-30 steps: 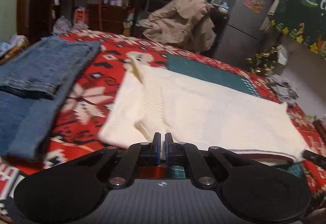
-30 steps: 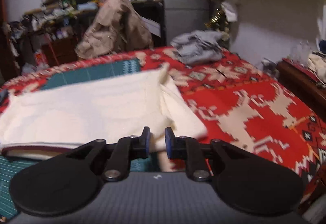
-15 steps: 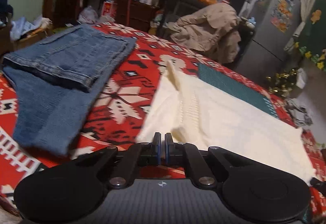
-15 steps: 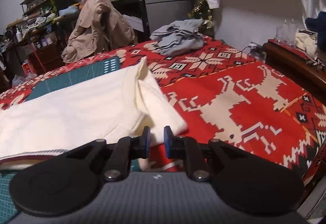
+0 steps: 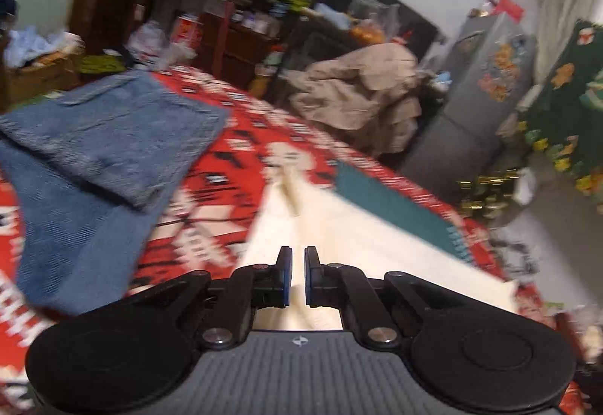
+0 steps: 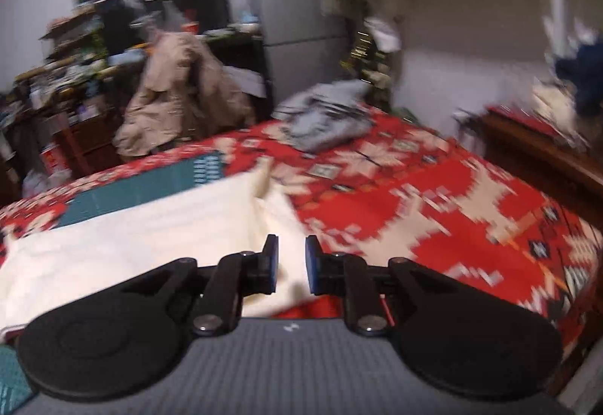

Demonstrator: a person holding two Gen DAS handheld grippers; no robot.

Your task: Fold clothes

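Left hand-held gripper [image 5: 297, 275] slightly parted over cream sweater [image 5: 377, 245]; right hand-held gripper [image 6: 291, 264] wider, seemingly empty.

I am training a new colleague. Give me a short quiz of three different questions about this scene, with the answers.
1. True or false: the left gripper clamps the cream sweater.
2. Which garment lies on the far part of the red blanket in the right wrist view? A) blue jeans B) grey clothes C) a black coat
3. Fill in: the jeans lie to the ___ of the sweater in the left wrist view.

Key: 1 false, the jaws stand slightly apart with nothing pinched; 2 B, the grey clothes; 3 left.
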